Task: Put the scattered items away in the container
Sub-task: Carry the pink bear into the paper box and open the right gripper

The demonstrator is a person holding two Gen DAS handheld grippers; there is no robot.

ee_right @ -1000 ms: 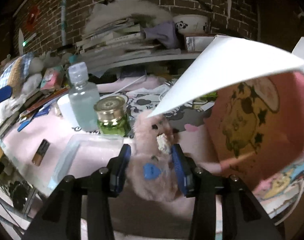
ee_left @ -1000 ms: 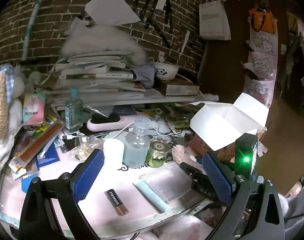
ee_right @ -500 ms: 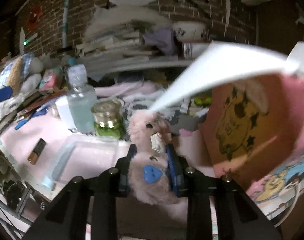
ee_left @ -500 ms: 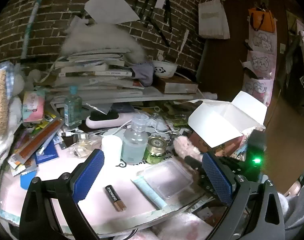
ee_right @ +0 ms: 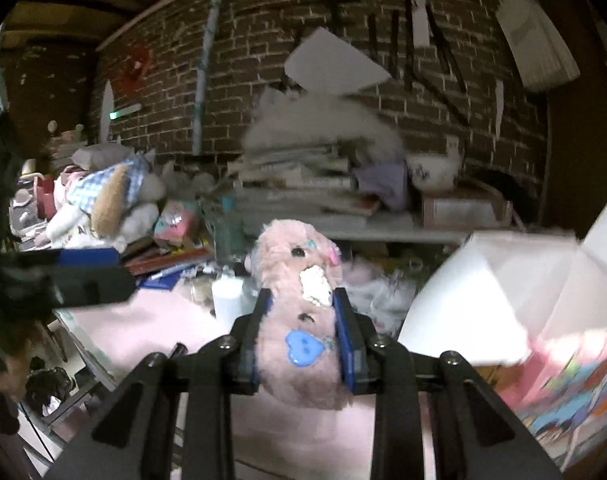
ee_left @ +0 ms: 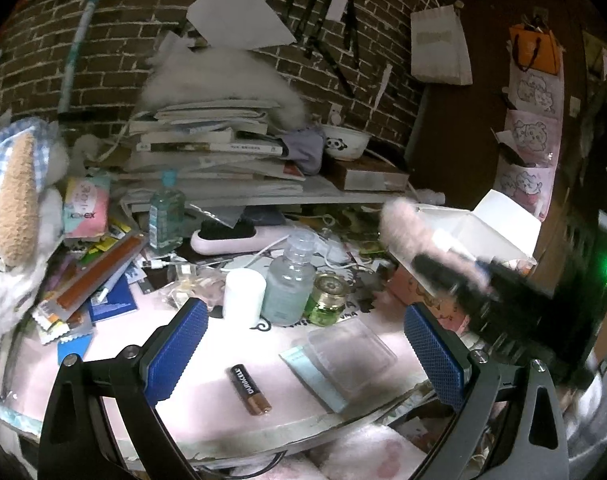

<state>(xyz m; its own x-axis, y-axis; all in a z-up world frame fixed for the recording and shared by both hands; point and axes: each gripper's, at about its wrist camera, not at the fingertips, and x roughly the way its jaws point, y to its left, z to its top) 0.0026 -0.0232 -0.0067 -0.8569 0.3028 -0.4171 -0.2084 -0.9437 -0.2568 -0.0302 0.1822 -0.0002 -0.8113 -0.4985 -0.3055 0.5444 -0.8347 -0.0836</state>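
against a brick wall and a cluttered pink desk [ee_left: 207, 360], lifted clear of the surface since a second ago: pink plush toy [ee_right: 303, 312], clamped in the right gripper [ee_right: 303, 344], near the open white box [ee_right: 503, 288]. left gripper [ee_left: 303, 344] wide open, empty, hovering over the battery [ee_left: 250, 389]. likely next: drop-off.

A lived-in room at home, likely a bedroom corner — a brick wall [ee_left: 123, 40] hung with papers, a leaning stack of books [ee_left: 211, 148], a stuffed animal in blue gingham [ee_left: 19, 184], a panda-print bowl [ee_left: 345, 144] and toiletry bottles crowd the pink tabletop [ee_left: 207, 356] — with cartoon wall pockets [ee_left: 533, 136] alongside.
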